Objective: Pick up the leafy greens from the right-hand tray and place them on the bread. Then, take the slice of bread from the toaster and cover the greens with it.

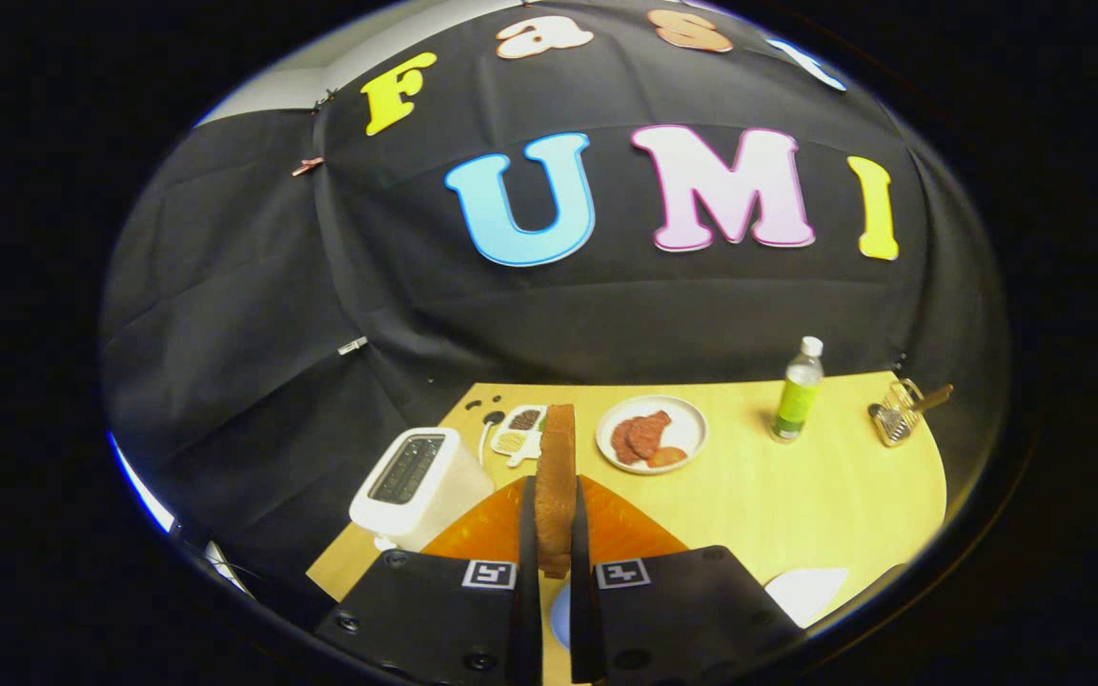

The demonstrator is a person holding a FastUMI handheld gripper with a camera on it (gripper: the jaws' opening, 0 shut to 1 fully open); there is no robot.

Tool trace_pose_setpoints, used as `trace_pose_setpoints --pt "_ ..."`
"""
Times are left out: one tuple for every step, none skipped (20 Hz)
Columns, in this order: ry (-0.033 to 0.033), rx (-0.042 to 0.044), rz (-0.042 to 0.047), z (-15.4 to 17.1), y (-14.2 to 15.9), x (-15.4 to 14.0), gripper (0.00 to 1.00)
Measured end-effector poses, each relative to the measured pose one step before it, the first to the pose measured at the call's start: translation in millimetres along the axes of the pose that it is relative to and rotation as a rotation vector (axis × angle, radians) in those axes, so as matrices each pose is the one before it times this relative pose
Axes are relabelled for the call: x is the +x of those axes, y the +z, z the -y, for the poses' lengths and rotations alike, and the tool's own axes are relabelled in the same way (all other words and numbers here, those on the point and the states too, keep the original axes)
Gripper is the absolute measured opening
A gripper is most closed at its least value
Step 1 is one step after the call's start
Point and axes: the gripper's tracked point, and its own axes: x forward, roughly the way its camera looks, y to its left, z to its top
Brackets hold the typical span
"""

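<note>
The gripper (555, 534) pinches a slice of bread (556, 476) between its two fingers; the slice stands upright on its edge, lifted above the tabletop (778, 495), and both fingers press on its flat sides. Under the fingers there is an orange tray (487, 529). To the left of the fingers stands a white toaster (416, 486), its slot looking dark. Beyond the bread, a small divided dish (518, 431) with little portions of food lies near the far edge of the tabletop, and just to its right a white plate (652, 433) carries some reddish-brown slices. Further right stands a bottle (797, 391) with a green label and white cap, and well apart from it, near the far right corner, lies a small wire object (897, 412). The leafy greens I cannot make out.
</note>
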Motion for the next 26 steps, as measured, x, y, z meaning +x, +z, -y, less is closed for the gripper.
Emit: trace_pose_setpoints --pt "-0.01113 0.00494 -0.00742 9.18 -13.58 -5.88 0.16" --pt "-0.00784 0.0115 -0.00944 7.43 -12.16 -5.99 0.16" --pt "-0.00302 0.01852 -0.01363 5.94 -13.48 -2.45 0.16" --pt "0.00013 0.0227 -0.00895 4.26 -11.68 0.89 0.16" --pt "0.00468 0.01723 -0.00908 2.4 -12.1 2.86 0.15" --pt "0.008 0.01442 -0.01216 0.8 -12.57 4.07 0.15" --pt "0.01146 0.01222 -0.00854 0.48 -12.0 5.17 0.16" --pt "0.00968 0.01195 -0.0147 -0.63 -13.17 6.48 0.16" --pt "0.01082 0.02349 -0.01191 -0.03 -11.62 4.08 0.16" --pt "0.0108 0.02666 -0.00783 -0.42 -9.15 4.06 0.16" --pt "0.0063 0.02167 -0.00759 0.88 -7.54 5.09 0.16" --pt "-0.00416 0.011 -0.00671 4.2 -7.83 5.81 0.16" --pt "-0.01187 0.00923 -0.00726 7.24 -7.4 4.82 0.16" --pt "-0.01293 0.01674 -0.00693 7.79 -4.94 4.6 0.16" --pt "-0.01848 0.0191 -0.01688 8.1 -5.66 2.44 0.16" --pt "-0.01786 0.01858 -0.01056 7.2 -7.02 1.81 0.16" --pt "-0.02147 0.01606 -0.00409 10.92 -4.37 2.14 0.16" --pt "-0.0187 0.01383 0.00306 9.8 -0.63 1.91 0.16" --pt "-0.01903 0.01215 0.0057 9.26 -0.45 0.78 0.16" --pt "-0.00984 0.00808 0.0012 6.75 -0.18 0.86 0.16" --pt "-0.0058 0.00011 -0.00451 5.15 -1.79 1.22 0.16" --pt "-0.01102 -0.00182 -0.01058 5.87 -2.76 1.16 0.16" --pt "-0.01504 0.00193 -0.01101 6.33 -3.0 1.42 0.16" --pt "-0.01442 -0.00178 -0.00727 5.7 -3.11 -0.47 0.19" --pt "-0.02192 -0.00816 -0.0046 7.31 -1.56 -0.23 0.25" --pt "-0.00818 -0.00802 -0.00268 2.75 -0.85 0.26 0.32"
